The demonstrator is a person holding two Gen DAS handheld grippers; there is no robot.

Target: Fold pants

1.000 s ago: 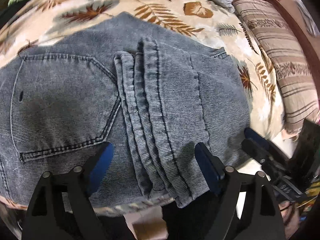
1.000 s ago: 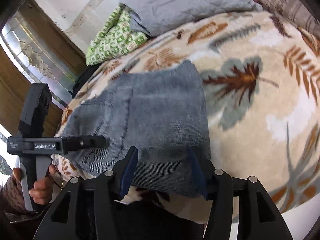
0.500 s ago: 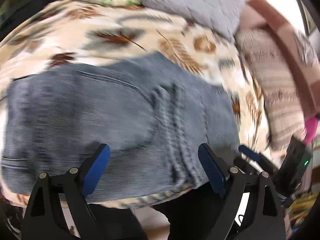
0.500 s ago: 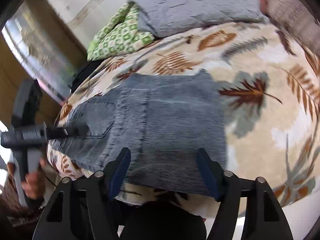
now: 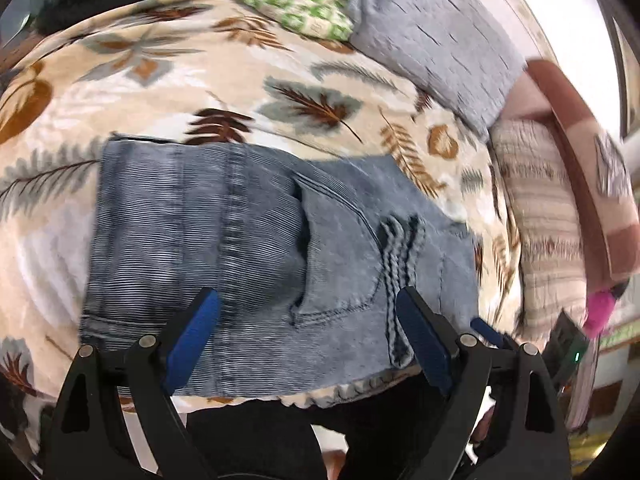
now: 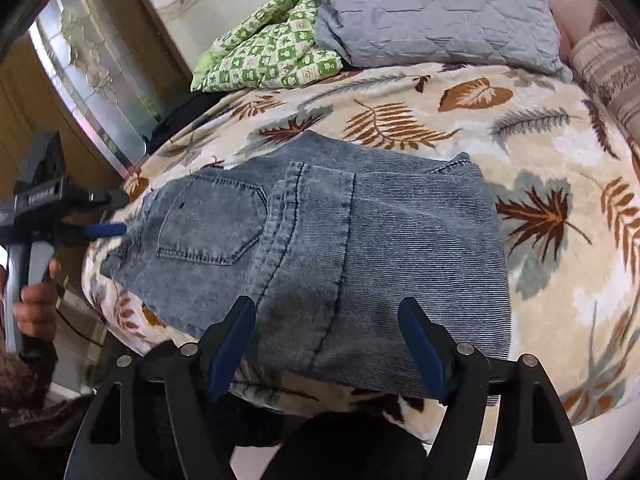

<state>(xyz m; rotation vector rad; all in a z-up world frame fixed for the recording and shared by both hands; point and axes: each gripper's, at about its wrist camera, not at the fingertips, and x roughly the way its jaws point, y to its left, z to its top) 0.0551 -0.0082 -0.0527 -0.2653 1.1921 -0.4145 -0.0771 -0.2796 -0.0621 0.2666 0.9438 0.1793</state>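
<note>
Here your folded pair of faded blue-grey corduroy-ribbed denim pants (image 6: 320, 256) lies flat near the front edge of the cream blanket printed with brown and grey leaves (image 6: 540, 128), a back pocket facing up on the left side and the folded-over leg with its thick hem seam running across the middle. Your right gripper (image 6: 326, 344) hangs above the near edge of the pants; its blue-padded jaws have just been opening and now stand apart with nothing pinched between them. Your left gripper (image 5: 308, 336) likewise hovers over the near side of the bundle with its jaws spread wide, the pads clear of the cloth. In the right wrist view, your left hand (image 6: 34, 308) holds that gripper off the pants' left end. Behind the pants rest a quilted grey pillow (image 6: 432, 12) and a green-and-white checked cloth (image 6: 272, 56).
</note>
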